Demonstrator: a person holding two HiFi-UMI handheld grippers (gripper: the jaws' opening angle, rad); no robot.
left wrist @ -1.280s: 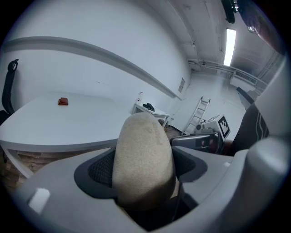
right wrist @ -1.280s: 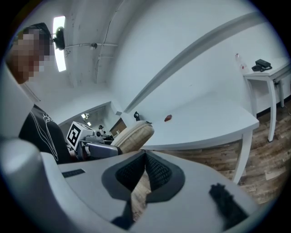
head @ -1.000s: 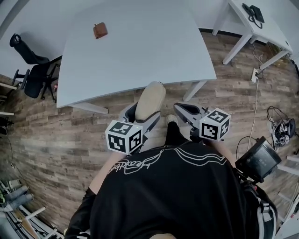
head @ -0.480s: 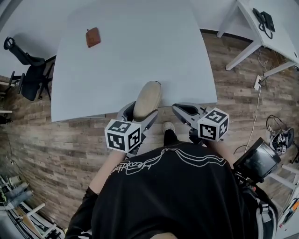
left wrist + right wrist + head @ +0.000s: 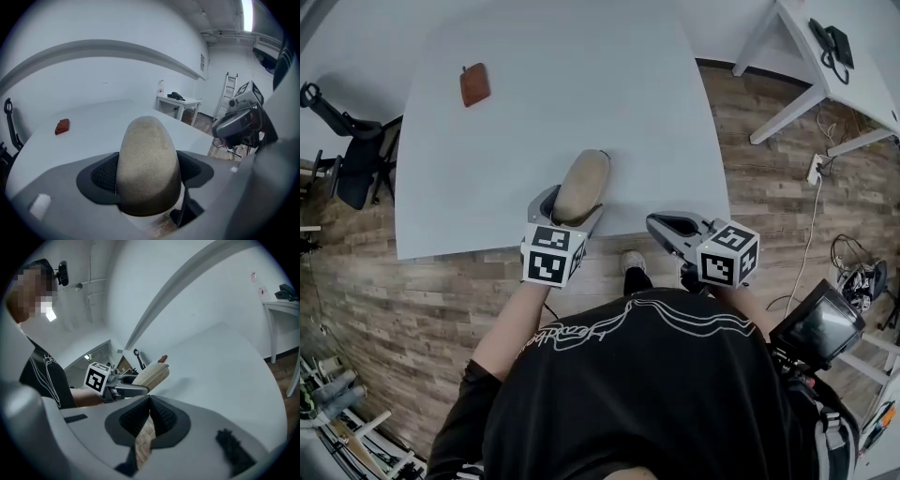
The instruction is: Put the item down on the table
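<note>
The left gripper (image 5: 570,208) is clamping the beige, egg-shaped item (image 5: 583,176) between its jaws, which are standing wide apart around its thick body with the pads pressing on both flanks. The item is hanging over the near edge of the white tabletop (image 5: 581,84), its nose pointing away from the person; whether its underside is touching the surface cannot be told. The right gripper (image 5: 667,227) is idling just off that edge, jaws closed together on nothing. Doing this step well is likely meaning carrying the item farther in from the edge, lowering until it is resting on its broadest side, then opening slowly, since so rounded a body is risking a roll.
</note>
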